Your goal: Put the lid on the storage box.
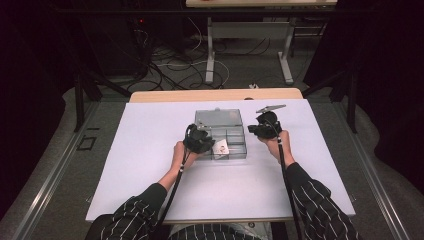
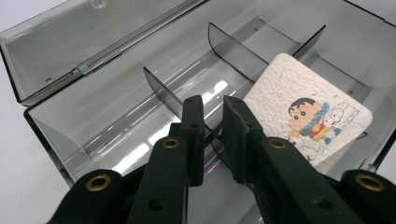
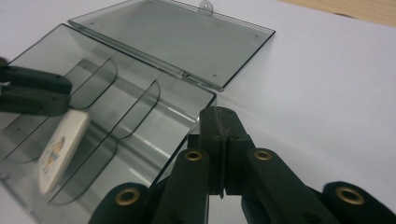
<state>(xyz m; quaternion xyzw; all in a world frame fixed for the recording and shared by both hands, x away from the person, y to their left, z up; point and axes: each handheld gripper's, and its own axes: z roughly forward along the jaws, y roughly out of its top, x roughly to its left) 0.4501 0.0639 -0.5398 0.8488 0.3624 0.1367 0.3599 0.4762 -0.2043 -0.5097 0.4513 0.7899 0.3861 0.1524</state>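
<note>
A clear smoky plastic box (image 1: 227, 136) lies on the white table (image 1: 150, 165), lid (image 3: 173, 39) folded flat open, dividers (image 2: 163, 91) upright inside. A white square cartoon card (image 2: 310, 114) leans in one compartment. The left gripper (image 2: 212, 105) pinches a divider wall; the right gripper (image 3: 219, 121) sits closed, empty, beside the box.

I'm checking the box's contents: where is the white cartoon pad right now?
The cartoon pad leans inside the open smoky plastic box, between its dividers in a middle compartment, just right of the left gripper in its view.
</note>
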